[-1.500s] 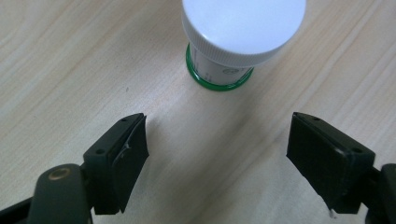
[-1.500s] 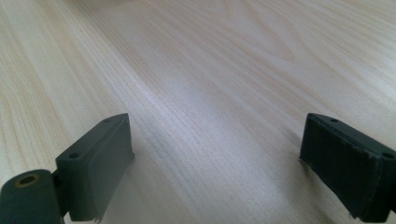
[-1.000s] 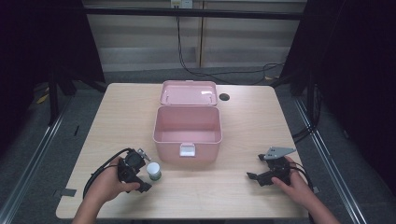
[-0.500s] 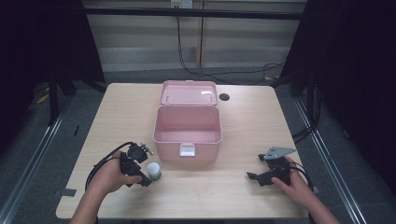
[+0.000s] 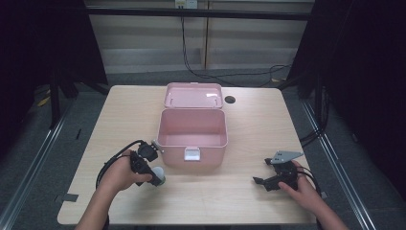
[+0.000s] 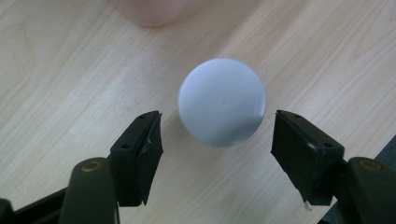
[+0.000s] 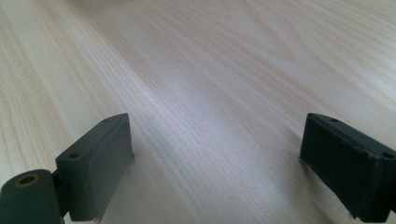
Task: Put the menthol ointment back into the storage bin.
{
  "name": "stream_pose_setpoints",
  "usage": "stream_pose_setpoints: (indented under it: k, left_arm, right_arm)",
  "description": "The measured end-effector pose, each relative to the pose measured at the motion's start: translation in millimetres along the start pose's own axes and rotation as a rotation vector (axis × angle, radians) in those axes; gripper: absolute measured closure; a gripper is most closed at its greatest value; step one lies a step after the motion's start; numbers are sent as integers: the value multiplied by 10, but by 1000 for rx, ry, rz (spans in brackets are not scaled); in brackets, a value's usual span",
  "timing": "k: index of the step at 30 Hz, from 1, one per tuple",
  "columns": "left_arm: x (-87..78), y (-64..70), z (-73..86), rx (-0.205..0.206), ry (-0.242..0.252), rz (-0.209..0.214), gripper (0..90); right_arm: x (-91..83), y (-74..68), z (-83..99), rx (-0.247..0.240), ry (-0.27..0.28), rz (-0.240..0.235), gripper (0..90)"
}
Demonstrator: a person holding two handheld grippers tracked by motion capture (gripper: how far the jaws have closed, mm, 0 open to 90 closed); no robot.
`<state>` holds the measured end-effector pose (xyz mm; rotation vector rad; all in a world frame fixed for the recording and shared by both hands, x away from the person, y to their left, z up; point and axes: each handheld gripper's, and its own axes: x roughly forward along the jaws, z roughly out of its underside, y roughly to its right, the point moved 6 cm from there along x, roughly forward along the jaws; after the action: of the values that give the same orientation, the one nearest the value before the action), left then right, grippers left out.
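A pale grey-white round object (image 6: 222,101) rests on the wooden table (image 5: 119,115), just in front of the pink box (image 5: 191,128) with its lid open. My left gripper (image 6: 217,149) points down over this round object (image 5: 158,176), open, a jaw on either side and neither touching it. My right gripper (image 5: 260,182) rests low on the table at the front right, held by a hand, its grey plate on top. In the right gripper view its jaws (image 7: 215,163) stand wide open over bare wood.
The pink box's lid (image 5: 193,95) lies folded back toward the far edge, and a white latch (image 5: 192,154) shows on the front wall. A dark round hole (image 5: 230,99) sits in the table beside the lid. Cables trail from both grippers.
My left gripper has moved right and forward over the round object, which now sits between its jaws. The right gripper has stayed put.
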<state>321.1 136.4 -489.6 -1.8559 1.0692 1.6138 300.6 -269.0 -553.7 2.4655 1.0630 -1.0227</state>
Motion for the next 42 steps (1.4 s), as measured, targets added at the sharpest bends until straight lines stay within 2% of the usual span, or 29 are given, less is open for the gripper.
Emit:
stream_pose_setpoints:
  k: [10, 15, 16, 19, 20, 21, 23, 27, 29, 42]
  left_arm:
    - [40, -6, -94, -23, 20, 10, 381]
    - [42, -2, -118, -36, 23, 11, 481]
    - [26, -7, -128, -50, 29, 7, 495]
    - [17, -15, -121, -51, 15, 8, 500]
    - [7, -16, -122, -73, 22, 2, 501]
    - [7, -16, -122, -73, 22, 2, 501]
    - [-47, -25, -114, -95, 20, 7, 501]
    - [-114, -18, -113, -98, 22, 9, 501]
    - [-210, 5, -119, -107, 23, 24, 501]
    - [-572, 66, -200, -105, 13, 29, 502]
  right_arm:
    - [0, 0, 0, 0, 0, 0, 87]
    - [0, 0, 0, 0, 0, 0, 87]
    - [0, 0, 0, 0, 0, 0, 87]
    - [0, 0, 0, 0, 0, 0, 87]
    - [0, 0, 0, 0, 0, 0, 87]
    - [0, 0, 0, 0, 0, 0, 87]
    - [0, 0, 0, 0, 0, 0, 87]
    - [0, 0, 0, 0, 0, 0, 87]
    - [0, 0, 0, 0, 0, 0, 87]
    - [0, 0, 0, 0, 0, 0, 87]
